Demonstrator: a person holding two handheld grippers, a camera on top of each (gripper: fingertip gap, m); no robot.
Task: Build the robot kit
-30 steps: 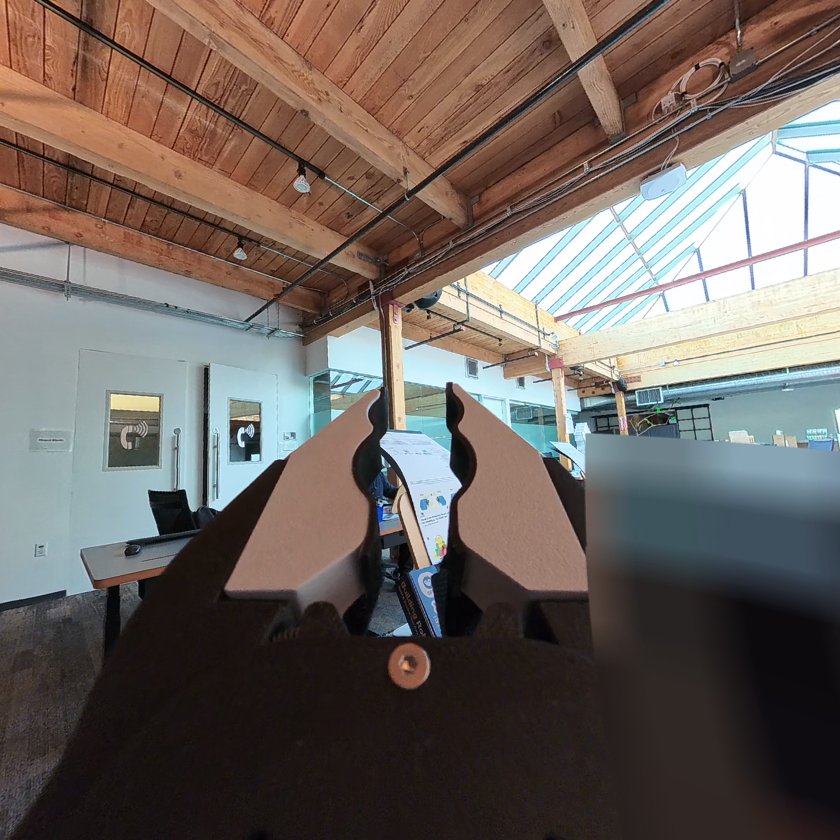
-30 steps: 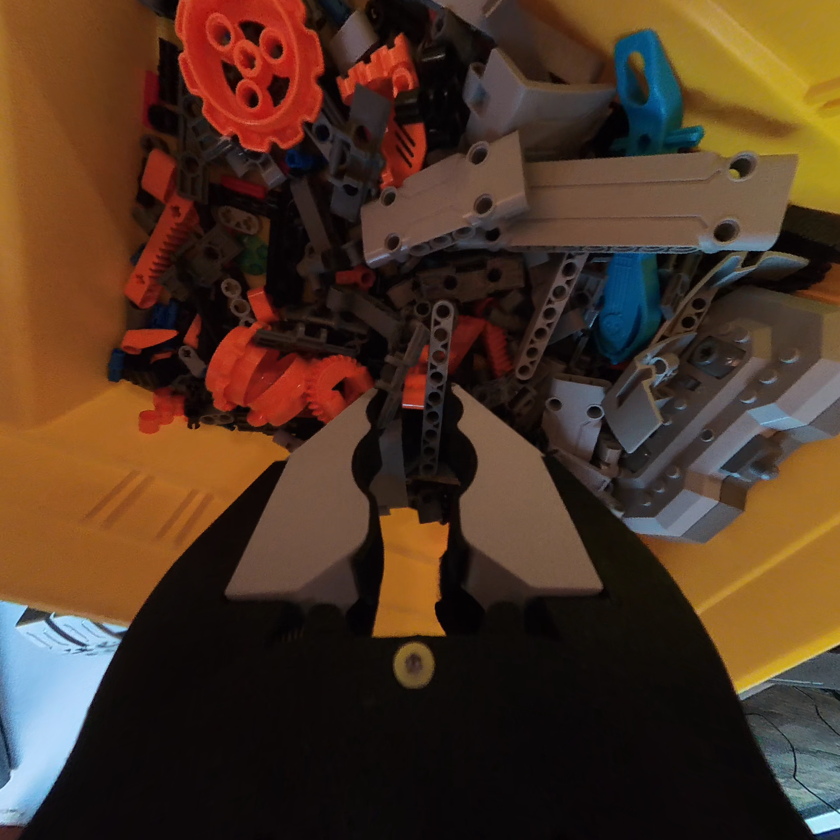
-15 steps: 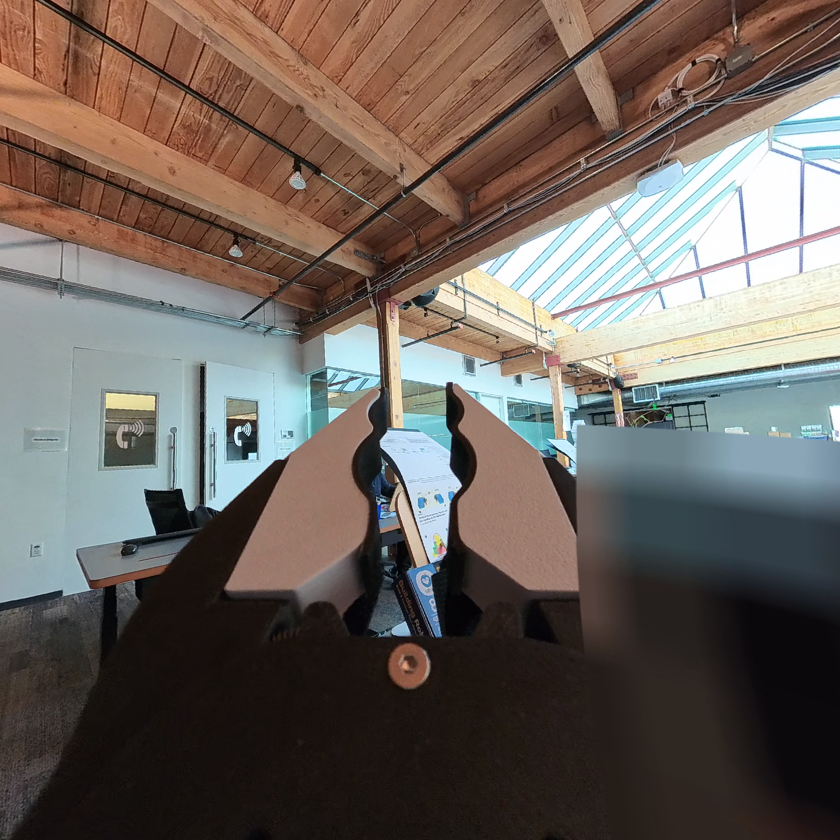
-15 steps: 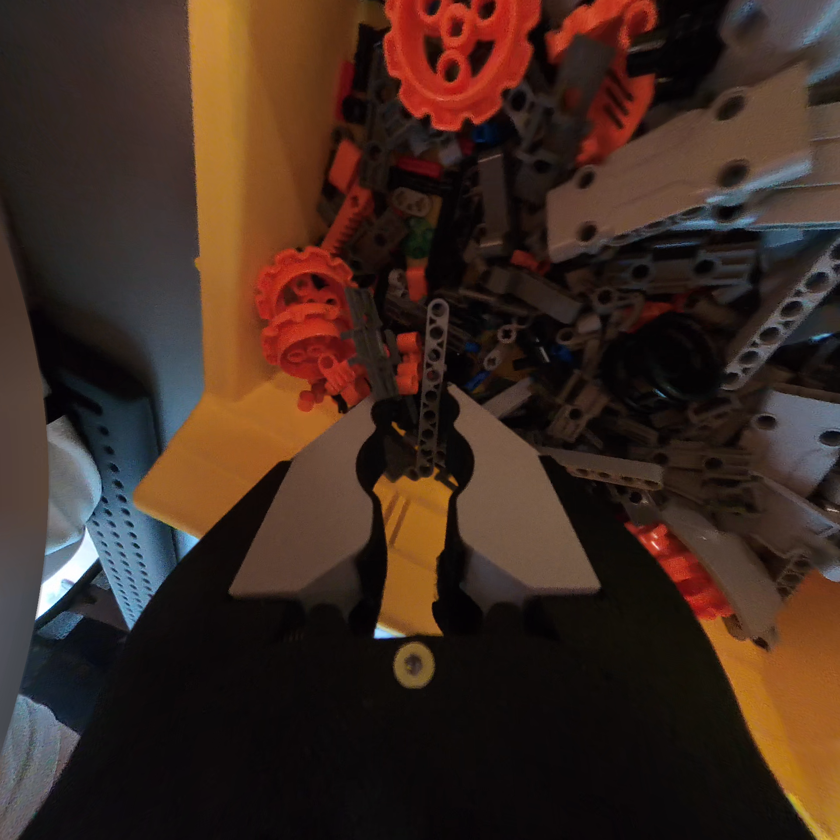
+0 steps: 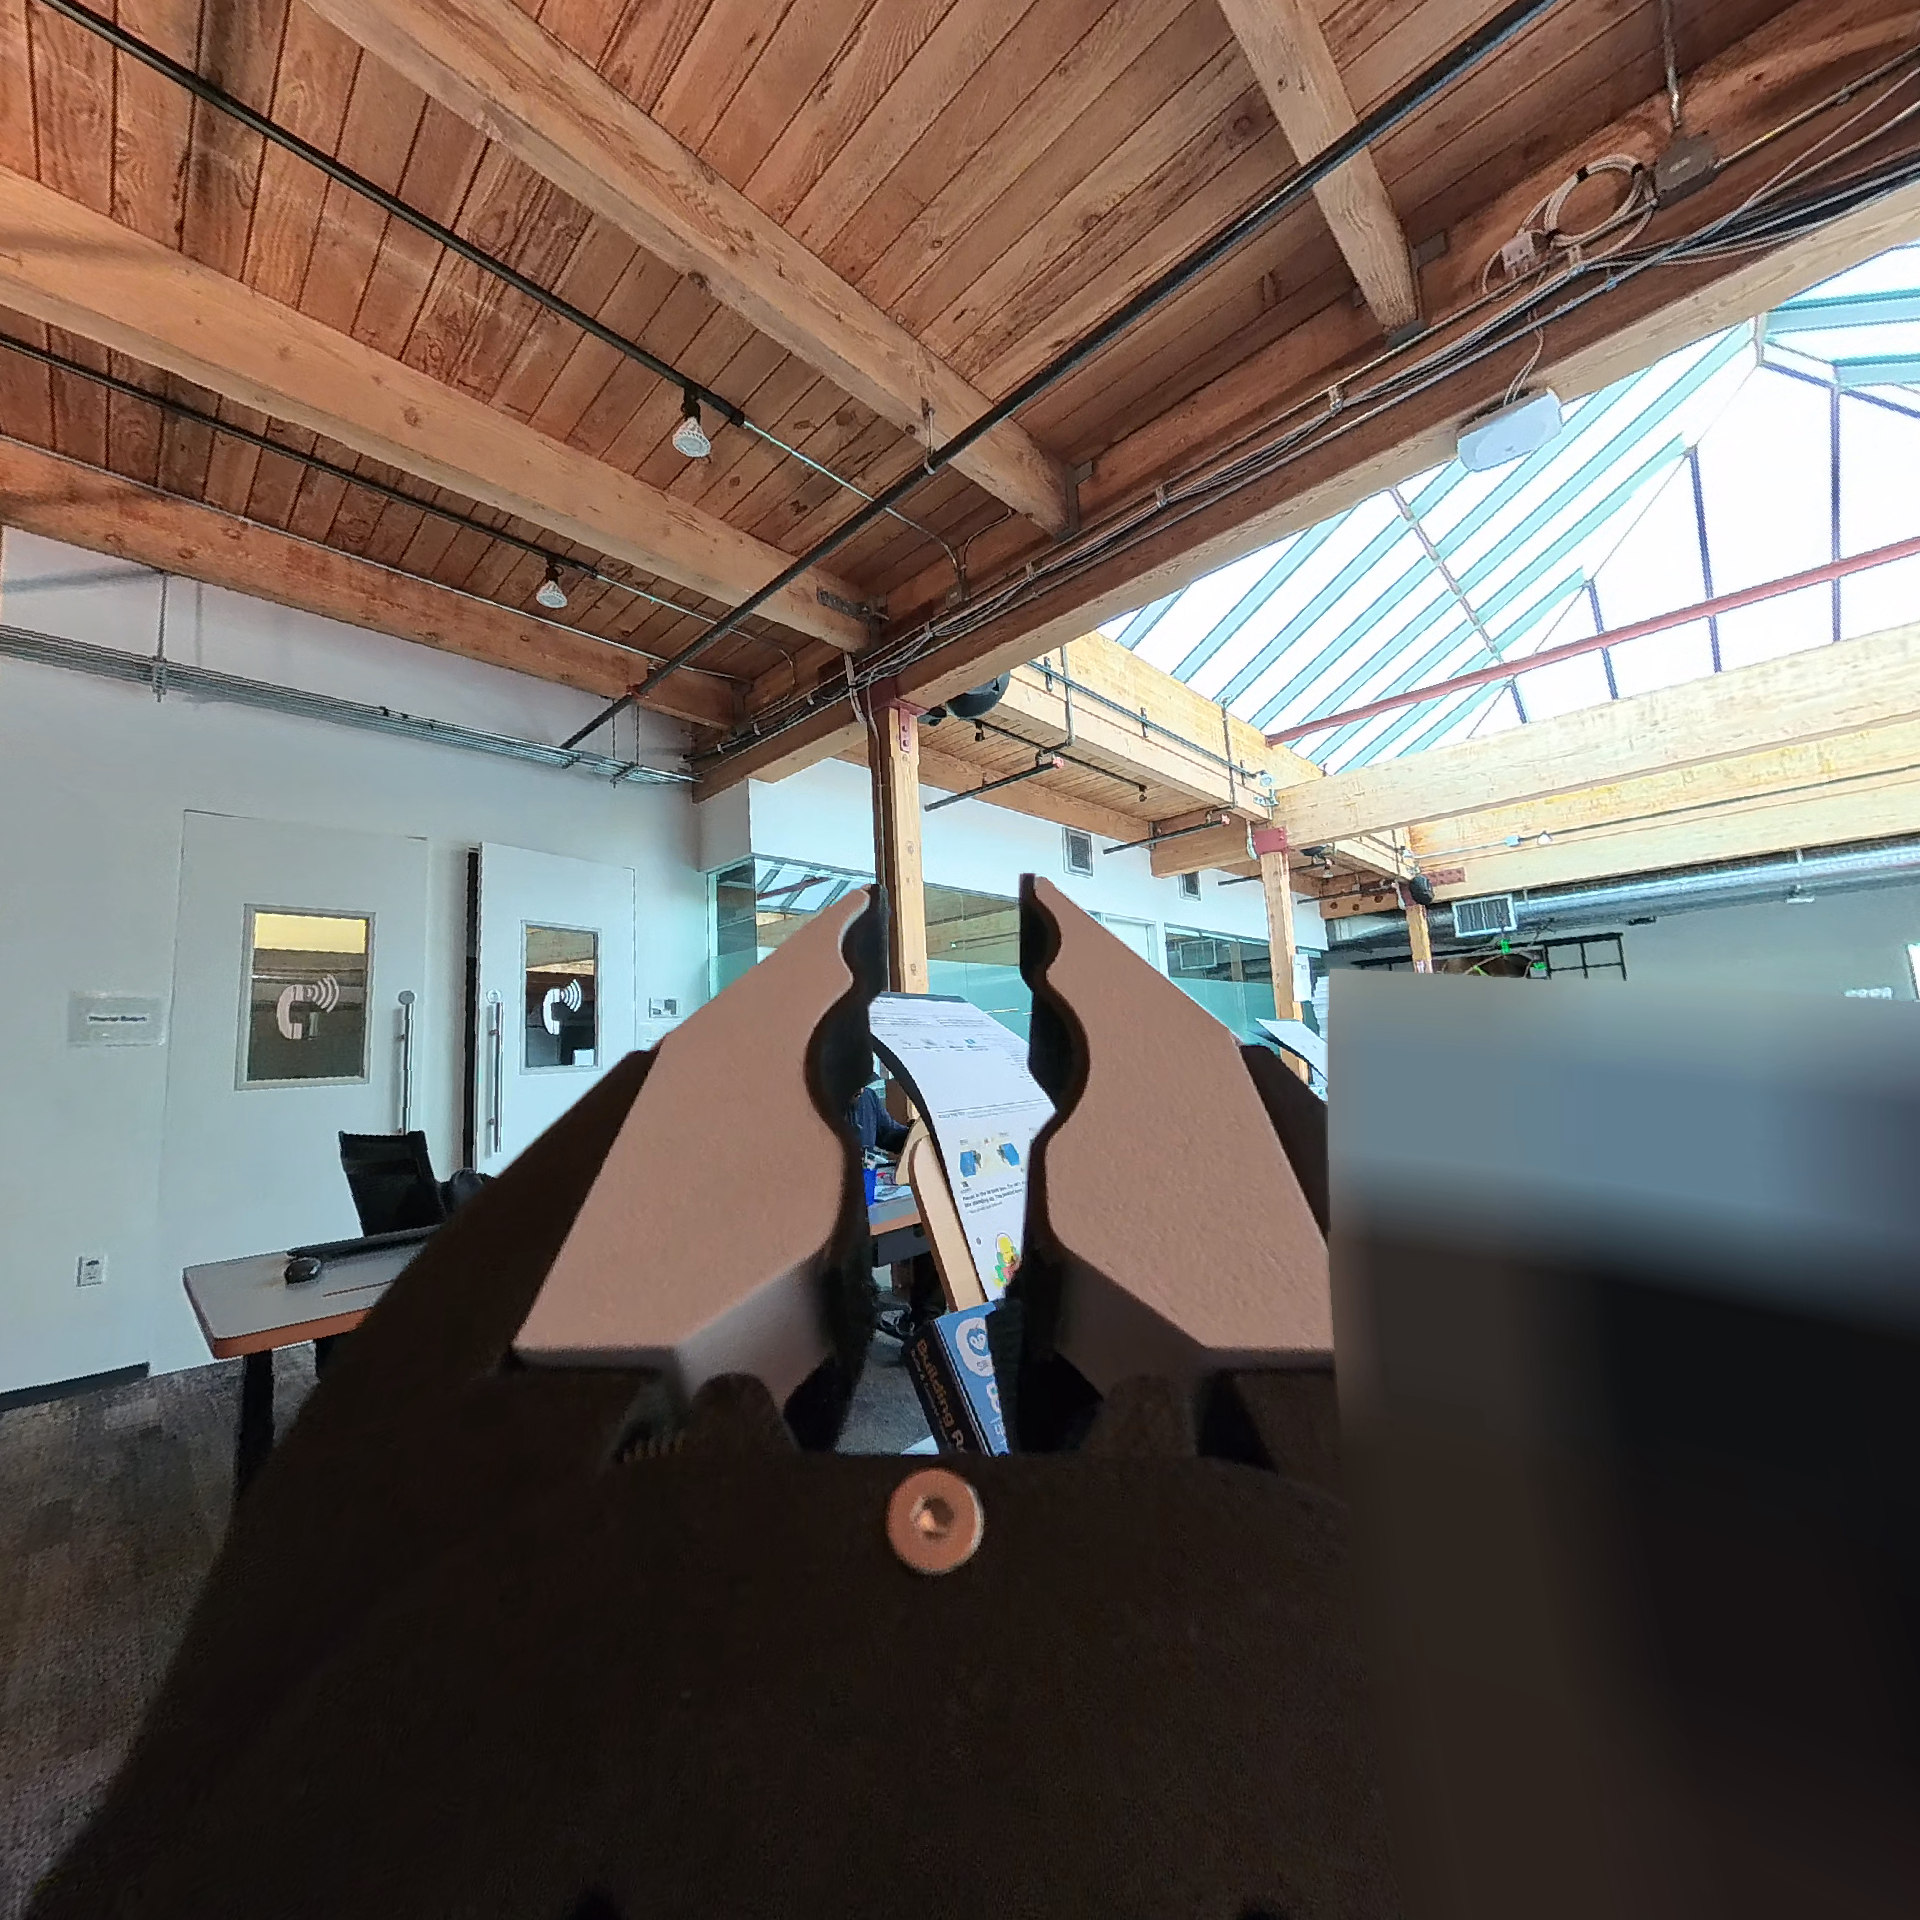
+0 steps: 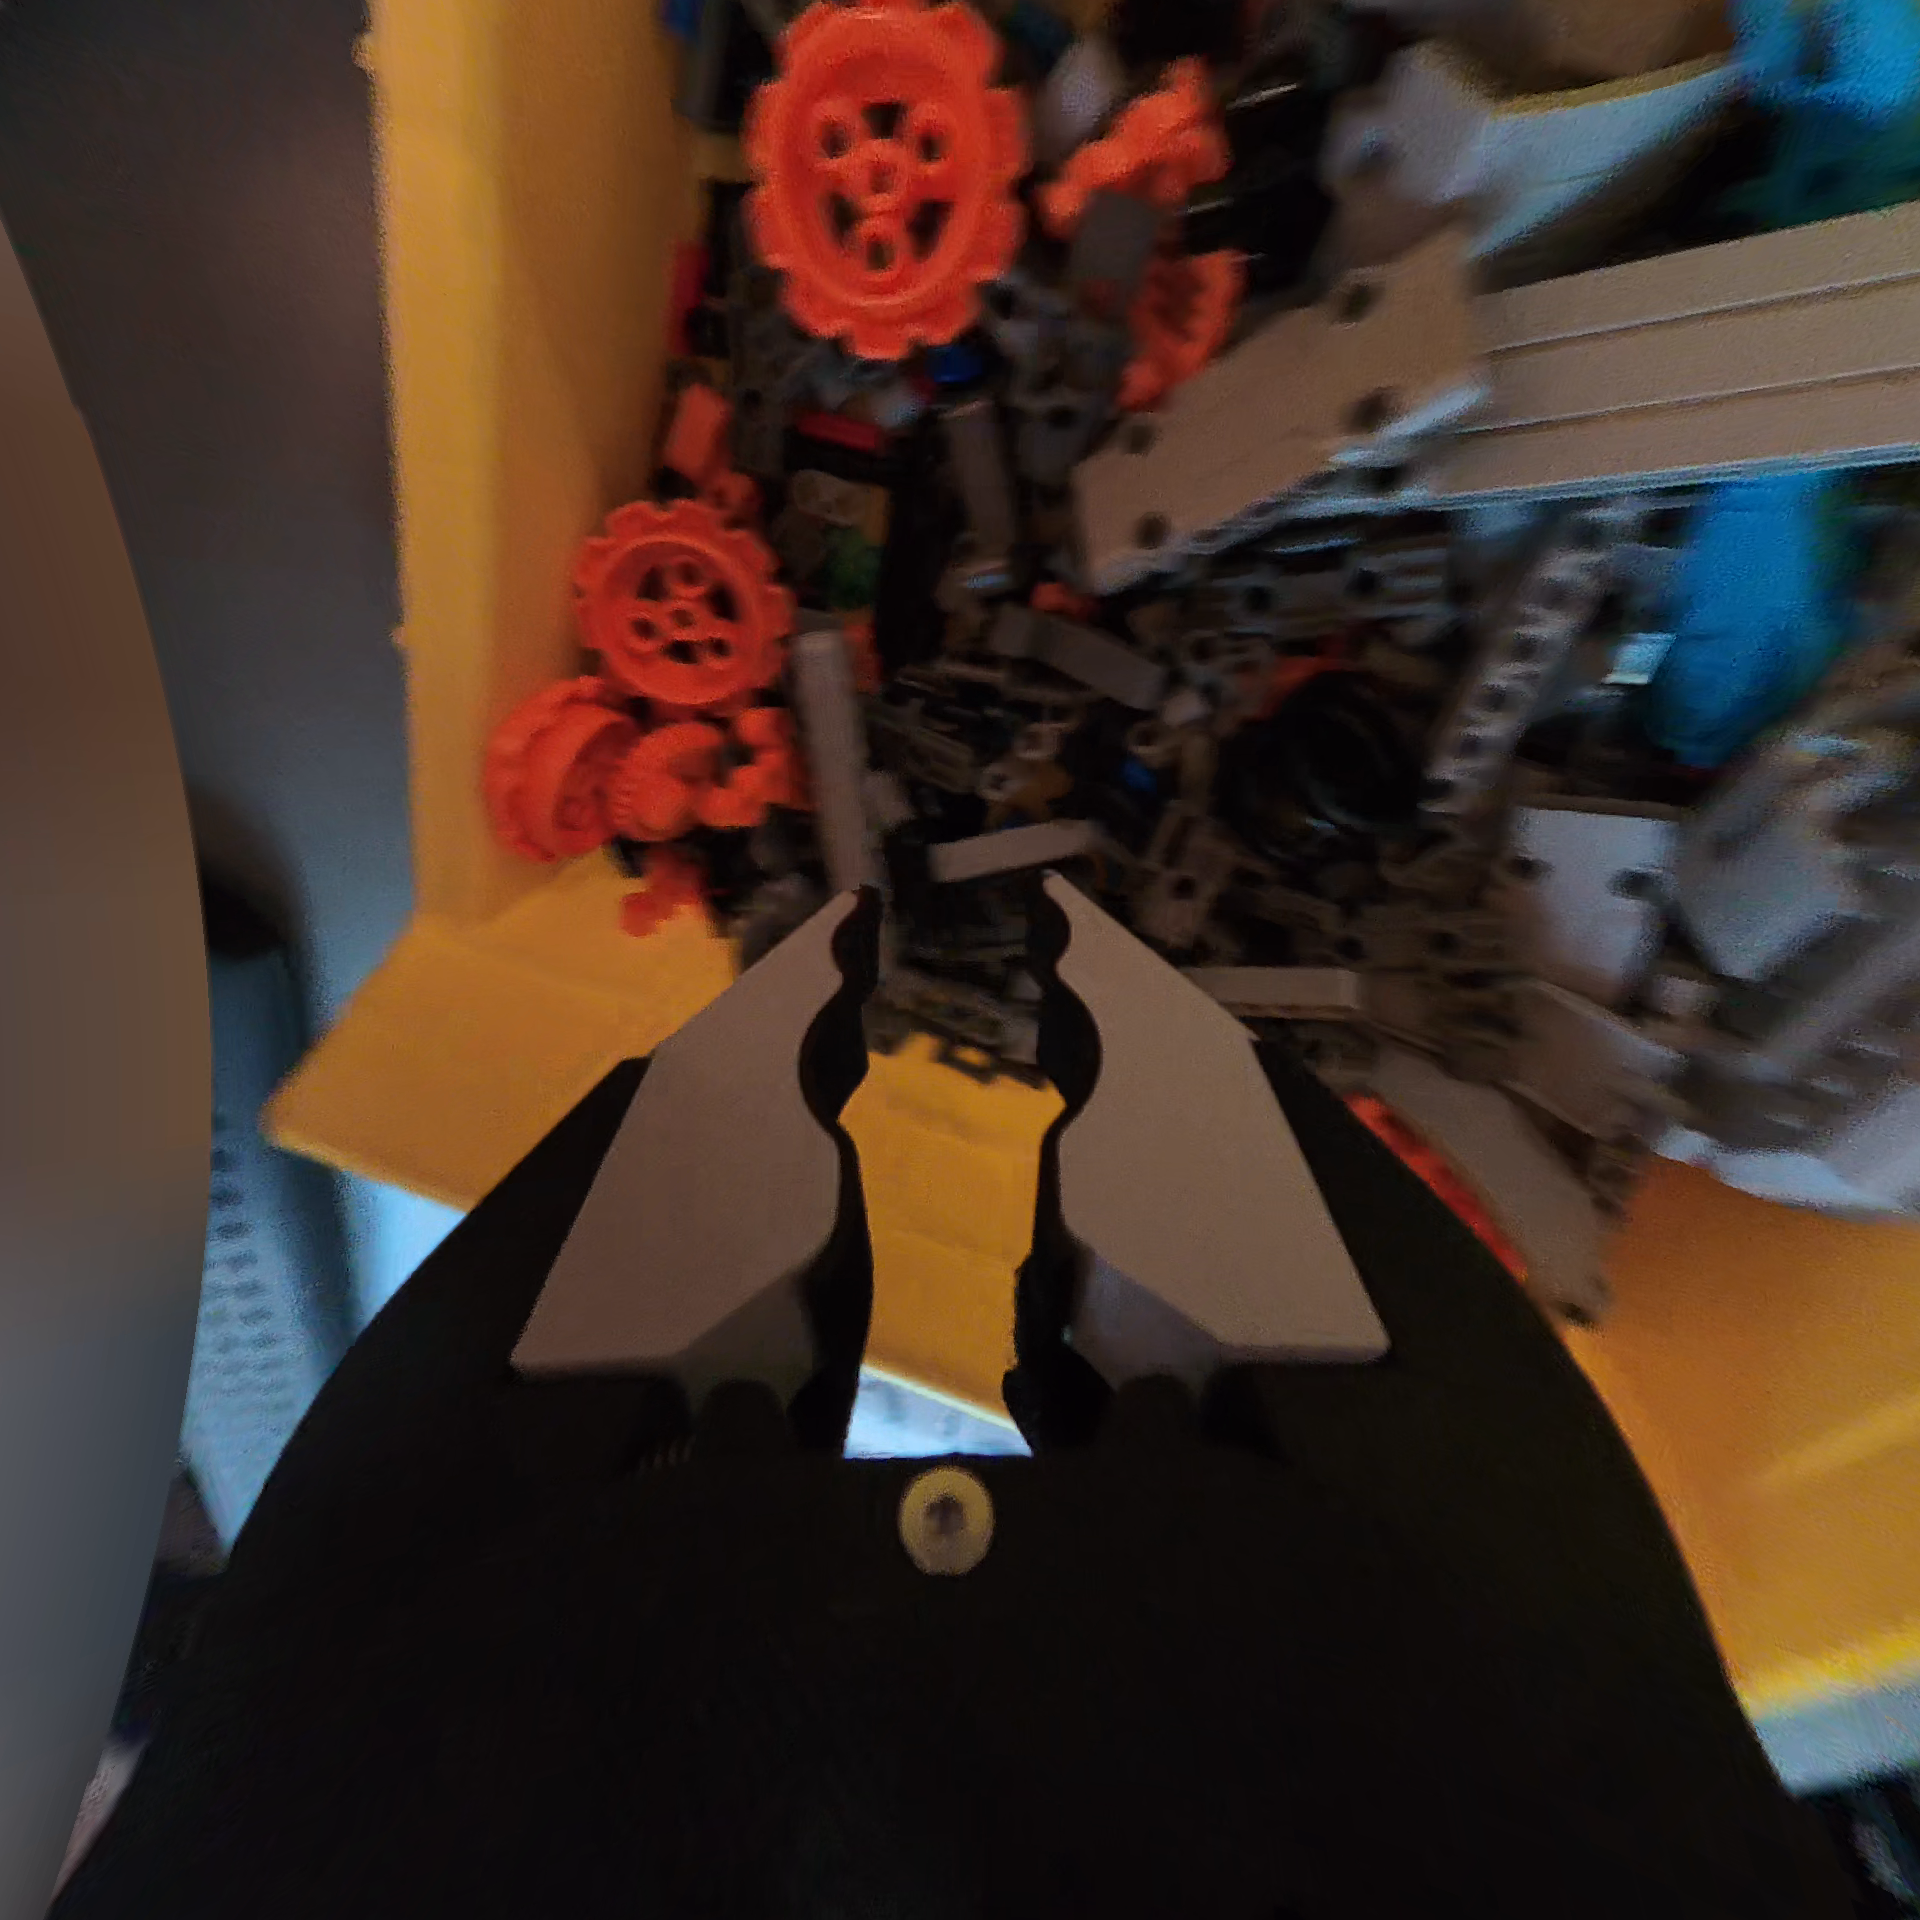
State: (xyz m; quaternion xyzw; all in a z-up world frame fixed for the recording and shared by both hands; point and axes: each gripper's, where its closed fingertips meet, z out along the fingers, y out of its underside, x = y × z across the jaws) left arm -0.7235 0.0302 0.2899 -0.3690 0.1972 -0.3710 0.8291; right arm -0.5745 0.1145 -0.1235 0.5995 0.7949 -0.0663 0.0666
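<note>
In the left wrist view, the left gripper [image 5: 948, 914] points up and out into an open office, its two fingers parted with nothing between them. Beyond the gap stands a curved printed sheet [image 5: 961, 1101] on a wooden stand, with a blue box [image 5: 961, 1371] at its foot. Off to the gripper's left is a desk [image 5: 281, 1288] with a black chair [image 5: 390, 1179] behind it, and farther back two white doors [image 5: 301, 1039]. Overhead run wooden ceiling beams [image 5: 665, 218], with a skylight [image 5: 1558, 613] to the upper right.

In the right wrist view (heavily motion-blurred), the right gripper [image 6: 958, 902] is released, its fingers apart and empty, the tips just at the near edge of a heap of plastic building parts [image 6: 1143, 727] inside a yellow bin [image 6: 520, 364]. Ahead and to the left lie orange gear wheels, a large one [image 6: 883, 177] farthest off and a smaller one [image 6: 677, 608] nearer. A grey beam [image 6: 831, 758] stands just ahead of the left fingertip. To the right sit a long pale grey panel [image 6: 1455, 416] and blue pieces [image 6: 1745, 623].
</note>
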